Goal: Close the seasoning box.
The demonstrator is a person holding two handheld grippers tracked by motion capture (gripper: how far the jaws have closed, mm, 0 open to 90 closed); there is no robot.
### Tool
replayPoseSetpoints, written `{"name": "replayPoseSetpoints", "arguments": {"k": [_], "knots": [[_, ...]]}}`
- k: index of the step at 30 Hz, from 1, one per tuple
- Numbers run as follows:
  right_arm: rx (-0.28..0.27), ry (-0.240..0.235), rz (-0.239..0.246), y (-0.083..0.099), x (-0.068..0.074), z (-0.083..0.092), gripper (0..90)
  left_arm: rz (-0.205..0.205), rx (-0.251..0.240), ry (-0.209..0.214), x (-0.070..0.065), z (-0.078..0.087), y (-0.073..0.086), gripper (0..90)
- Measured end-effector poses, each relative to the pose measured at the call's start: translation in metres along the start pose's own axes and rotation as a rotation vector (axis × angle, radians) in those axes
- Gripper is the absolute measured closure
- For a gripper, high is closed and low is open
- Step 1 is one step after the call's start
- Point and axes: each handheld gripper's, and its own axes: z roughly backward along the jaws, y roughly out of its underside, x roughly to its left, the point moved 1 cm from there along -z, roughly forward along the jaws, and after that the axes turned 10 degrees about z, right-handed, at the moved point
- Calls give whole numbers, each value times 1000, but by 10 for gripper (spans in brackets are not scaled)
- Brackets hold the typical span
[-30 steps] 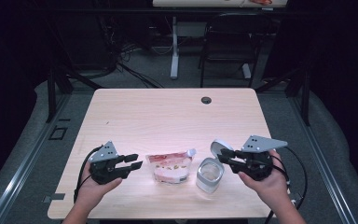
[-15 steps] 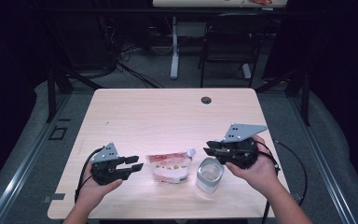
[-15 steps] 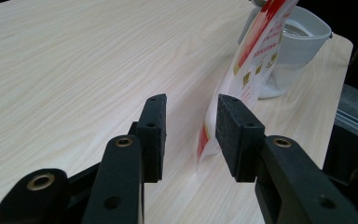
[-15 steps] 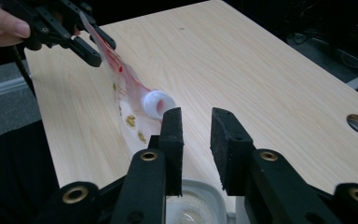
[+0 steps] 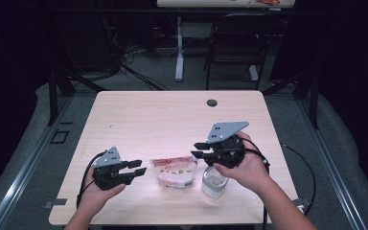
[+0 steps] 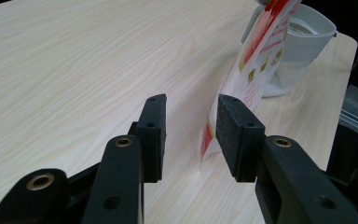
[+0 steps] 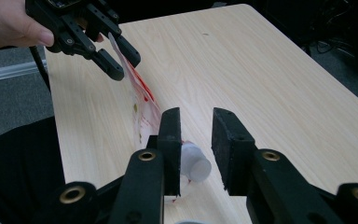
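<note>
Near the lower middle of the high view, the pouch (image 5: 175, 171) stands beside the cup (image 5: 214, 182); both the left gripper (image 5: 136, 167) and the right gripper (image 5: 199, 149), whose jaws just opened wider, are half-open and empty, so a careless approach to the cap (image 7: 196, 163) may tip the pouch.

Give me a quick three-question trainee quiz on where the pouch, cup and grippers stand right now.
1. True or false: the left gripper is clamped on the pouch.
2. Which thing sits beside the pouch, below the right gripper? A) cup B) bowl C) bottle
3. How does the pouch's white cap lie relative to the right gripper's jaws in the right gripper view?

Key
1. False: its jaws stand open at the pouch's edge.
2. A
3. Beyond the open jaws, not pinched.
</note>
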Motion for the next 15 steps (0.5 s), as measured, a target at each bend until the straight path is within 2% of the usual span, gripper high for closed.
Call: {"name": "replayPoseSetpoints", "arguments": {"k": [15], "knots": [[-9,-64,30,-14,9,-22,720,-1,-3,-3,1,1,0,635]]}}
